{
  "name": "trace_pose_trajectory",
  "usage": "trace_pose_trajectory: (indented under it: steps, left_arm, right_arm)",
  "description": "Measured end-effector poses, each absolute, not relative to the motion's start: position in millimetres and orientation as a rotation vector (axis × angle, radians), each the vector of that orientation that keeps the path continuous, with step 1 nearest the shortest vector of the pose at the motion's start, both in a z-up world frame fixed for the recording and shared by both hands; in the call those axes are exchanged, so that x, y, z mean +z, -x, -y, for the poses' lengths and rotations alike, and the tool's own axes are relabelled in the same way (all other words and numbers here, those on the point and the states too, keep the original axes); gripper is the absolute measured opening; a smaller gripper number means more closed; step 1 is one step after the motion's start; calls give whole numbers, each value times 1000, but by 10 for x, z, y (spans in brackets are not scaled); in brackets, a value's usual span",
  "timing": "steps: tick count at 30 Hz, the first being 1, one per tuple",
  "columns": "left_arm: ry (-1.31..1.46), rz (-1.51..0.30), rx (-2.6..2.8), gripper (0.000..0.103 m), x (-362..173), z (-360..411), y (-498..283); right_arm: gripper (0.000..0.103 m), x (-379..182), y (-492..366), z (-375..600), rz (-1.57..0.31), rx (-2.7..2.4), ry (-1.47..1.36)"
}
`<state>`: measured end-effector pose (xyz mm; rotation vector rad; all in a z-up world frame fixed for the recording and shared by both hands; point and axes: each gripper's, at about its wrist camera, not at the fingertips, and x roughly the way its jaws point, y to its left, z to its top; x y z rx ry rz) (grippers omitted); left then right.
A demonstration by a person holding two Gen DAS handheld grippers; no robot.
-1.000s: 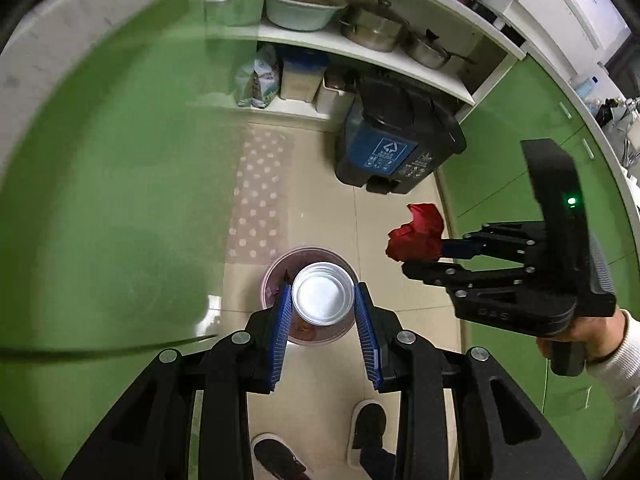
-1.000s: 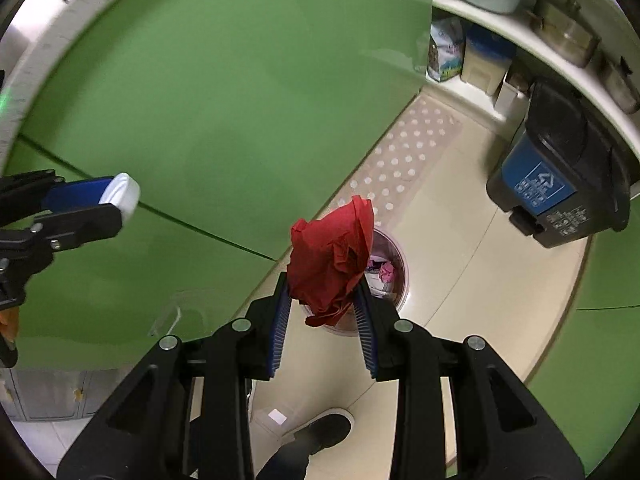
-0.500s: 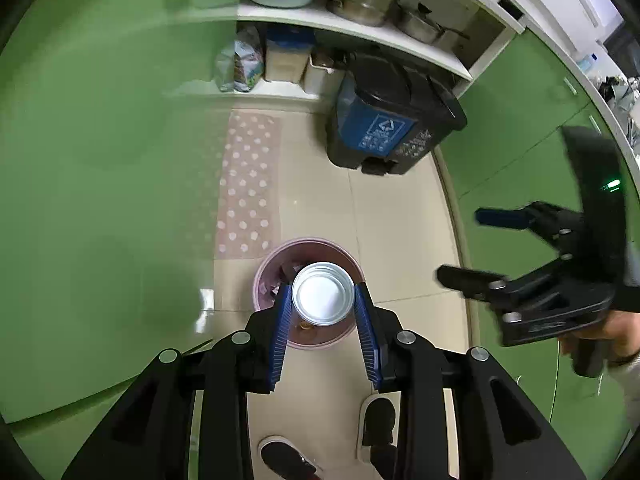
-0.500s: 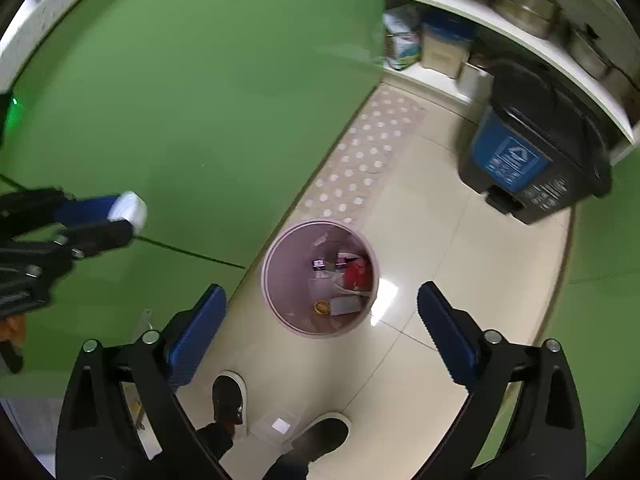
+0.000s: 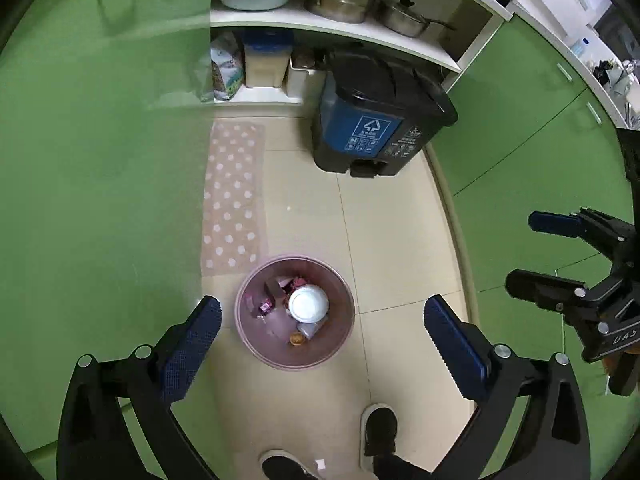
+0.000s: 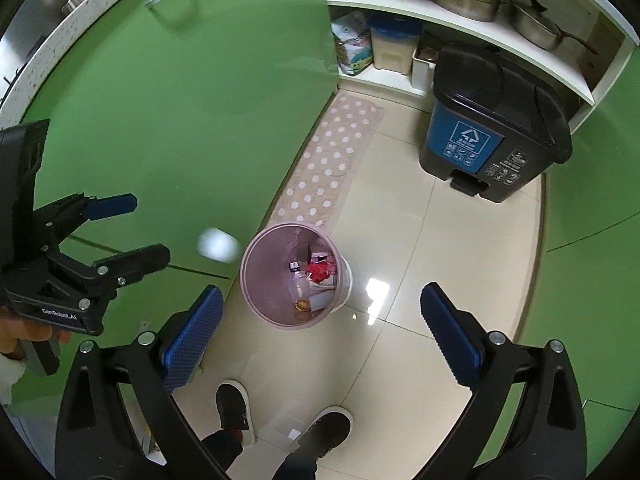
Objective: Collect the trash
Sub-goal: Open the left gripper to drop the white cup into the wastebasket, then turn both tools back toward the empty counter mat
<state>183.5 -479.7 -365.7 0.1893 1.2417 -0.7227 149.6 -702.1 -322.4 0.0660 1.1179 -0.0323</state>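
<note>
A pink round bin (image 5: 245, 292) stands on the tiled floor with several scraps inside. My left gripper (image 5: 324, 340) hangs over it, its jaws opening wide with nothing pressed between them. The white cup (image 5: 308, 304) has left them and shows over the bin's mouth; in the right wrist view the cup (image 6: 218, 245) is a blurred white patch in mid-air, below the left gripper (image 6: 140, 232). My right gripper (image 6: 322, 336) is open and empty above the bin (image 6: 256, 300). The red crumpled paper (image 6: 318, 271) lies inside the bin. In the left wrist view the right gripper (image 5: 536, 256) is off to the right.
A black and blue pedal bin (image 5: 376, 128) stands at the back near a white shelf with pots (image 5: 344, 0). A dotted mat (image 5: 232, 200) lies along the green cabinets on the left. The person's shoes (image 5: 380, 424) are just behind the pink bin.
The right gripper opened and the red paper dropped into the pink bin; that gripper then drew away to the right. The left gripper has just opened and the white cup is falling.
</note>
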Motion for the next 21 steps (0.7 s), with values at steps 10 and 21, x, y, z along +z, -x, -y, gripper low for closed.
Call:
trace_pose_trajectory:
  steps: [10, 21]
  left_arm:
    - [-183, -1286, -677, 97, -3510, 4701, -1752]
    - [-137, -1206, -641, 98, -2382, 4404, -1260]
  right_arm:
    - [98, -3064, -1384, 6944, -1107, -33, -55]
    - [99, -2091, -814, 6574, -1062, -26, 13]
